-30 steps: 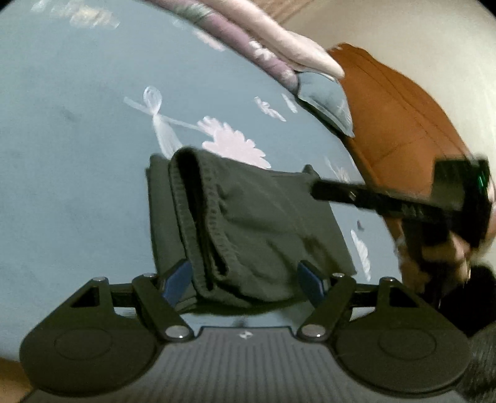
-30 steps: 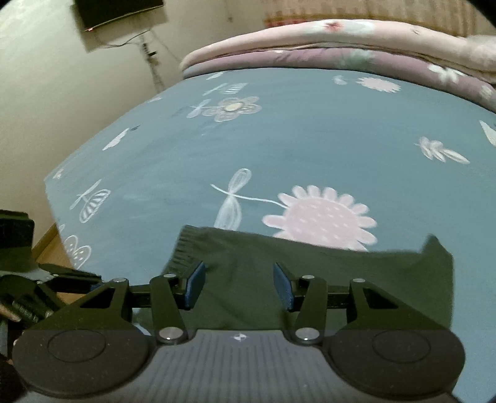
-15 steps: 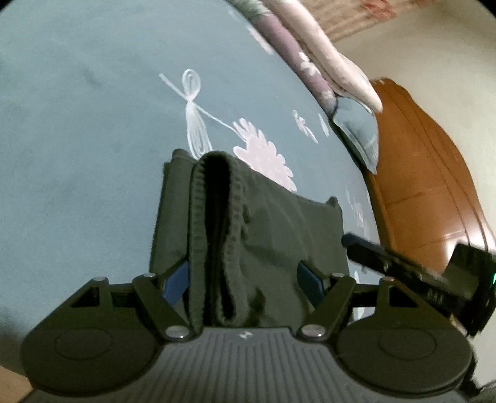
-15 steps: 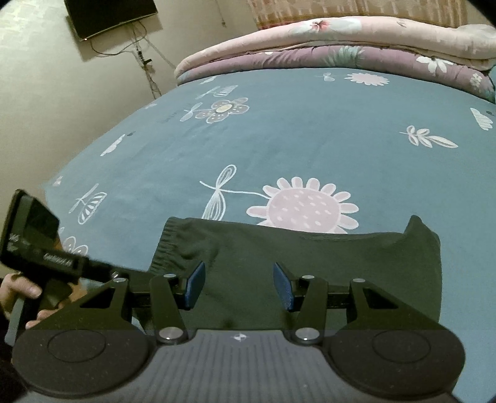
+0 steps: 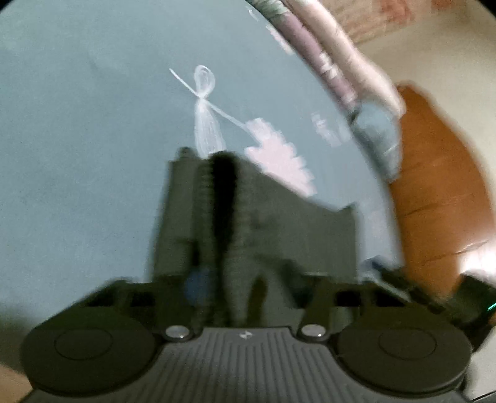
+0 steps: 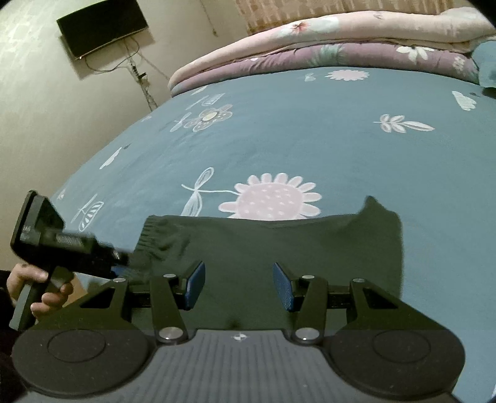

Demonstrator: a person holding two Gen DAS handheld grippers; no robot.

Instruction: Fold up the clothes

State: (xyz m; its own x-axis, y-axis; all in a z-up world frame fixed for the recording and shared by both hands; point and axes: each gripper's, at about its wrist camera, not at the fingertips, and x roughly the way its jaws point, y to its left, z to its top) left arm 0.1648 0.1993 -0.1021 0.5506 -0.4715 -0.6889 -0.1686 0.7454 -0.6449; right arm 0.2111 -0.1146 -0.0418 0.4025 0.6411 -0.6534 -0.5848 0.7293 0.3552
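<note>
A: What lies on the bed (image 6: 310,139)?

B: A teal sheet printed with flowers and dragonflies, and on its near part a dark green garment (image 6: 279,245), folded flat into a wide rectangle, ribbed elastic waistband (image 6: 148,238) at the left end.

A: Do the two views differ?

B: The right wrist view is sharp and shows the whole garment, the stacked quilts (image 6: 341,40) at the far end, a wall screen (image 6: 102,28), and the hand (image 6: 34,288) holding the left gripper (image 6: 119,263) at the waistband. The left wrist view looks along the waistband (image 5: 223,198) end-on, with an orange wooden board (image 5: 434,186) at the right.

A: And the fingers?

B: The left gripper (image 5: 226,288) has just been closing, and its jaws are narrowed on the waistband's bunched edge. The right gripper (image 6: 238,285) stands half spread over the cloth's near edge, pinching nothing.

A: Anything unclear?

B: The left view is motion-blurred; its right pad is hidden by cloth, and only a blue pad (image 5: 198,285) shows.
</note>
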